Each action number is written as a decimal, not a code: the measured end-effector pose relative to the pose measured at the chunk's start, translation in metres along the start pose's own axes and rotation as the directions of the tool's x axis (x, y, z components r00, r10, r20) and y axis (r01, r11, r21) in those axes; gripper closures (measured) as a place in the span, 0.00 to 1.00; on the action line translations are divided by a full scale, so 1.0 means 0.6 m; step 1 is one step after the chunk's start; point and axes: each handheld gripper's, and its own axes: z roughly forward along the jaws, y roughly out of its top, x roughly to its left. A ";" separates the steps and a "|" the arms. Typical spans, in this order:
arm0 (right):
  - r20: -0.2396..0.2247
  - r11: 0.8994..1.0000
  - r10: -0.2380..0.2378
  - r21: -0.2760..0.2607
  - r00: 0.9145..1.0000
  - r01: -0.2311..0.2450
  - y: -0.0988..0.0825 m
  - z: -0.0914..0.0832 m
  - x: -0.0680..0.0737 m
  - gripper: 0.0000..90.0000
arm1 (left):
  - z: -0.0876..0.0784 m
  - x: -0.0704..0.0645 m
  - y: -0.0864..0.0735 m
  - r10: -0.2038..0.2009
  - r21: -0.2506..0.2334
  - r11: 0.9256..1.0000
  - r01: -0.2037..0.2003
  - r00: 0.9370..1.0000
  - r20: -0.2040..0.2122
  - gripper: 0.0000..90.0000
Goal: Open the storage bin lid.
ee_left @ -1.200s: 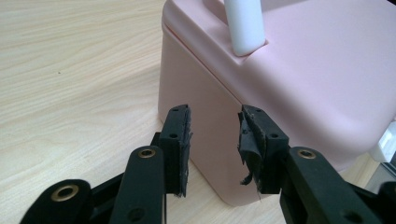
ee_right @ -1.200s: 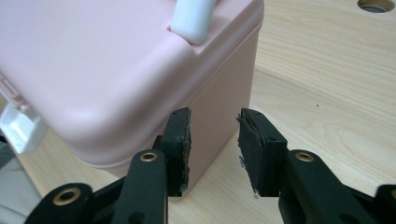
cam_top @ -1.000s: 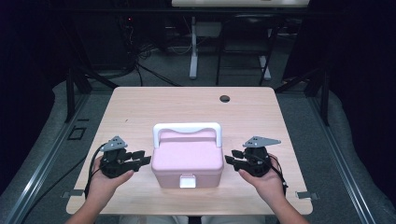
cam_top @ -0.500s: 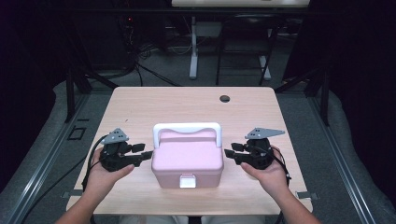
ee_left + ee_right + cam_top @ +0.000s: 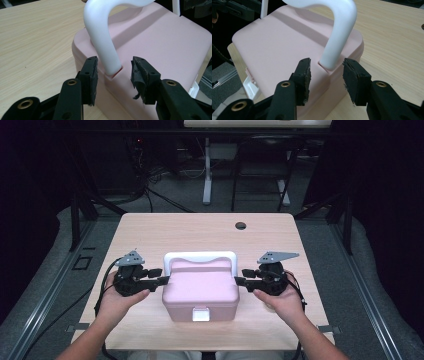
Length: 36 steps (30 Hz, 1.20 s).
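A pink lidded box [image 5: 200, 287] with an upright white handle [image 5: 200, 256] stands at the table's near middle. My left gripper [image 5: 159, 276] is at its left end and my right gripper [image 5: 242, 276] at its right end, both pointing inward. In the left gripper view the open gripper [image 5: 114, 61] straddles the handle [image 5: 100, 37] where it enters the lid [image 5: 155, 42]; the jaws have just been closing, and the pads stand clear of it. In the right gripper view the open gripper [image 5: 326, 62] straddles the other handle [image 5: 339, 35] foot on the lid [image 5: 277, 45], not touching.
The wooden table [image 5: 200, 230] has a dark round hole [image 5: 240, 225] at the back right. A white latch [image 5: 201, 314] sits on the box's near side. Dark floor, cables and stand legs lie beyond the far edge.
Both hands have lifted a little and drawn in toward the ends of the handle. The box has not moved.
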 end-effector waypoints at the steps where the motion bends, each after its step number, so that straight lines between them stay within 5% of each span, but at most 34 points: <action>1: -0.002 1.000 0.003 -0.003 1.000 -0.003 0.002 0.003 0.000 0.63 | 0.002 0.000 0.001 -0.001 0.002 1.000 0.001 1.000 0.002 0.63; 17: -0.019 1.000 0.004 -0.001 1.000 -0.004 0.016 0.028 -0.006 0.62 | 0.018 0.007 0.009 -0.023 0.002 1.000 0.023 1.000 0.008 0.66; 36: 0.021 0.999 -0.047 -0.005 0.999 0.047 0.008 0.022 0.000 0.80 | 0.014 0.002 0.003 -0.006 -0.020 1.000 0.006 1.000 -0.017 0.76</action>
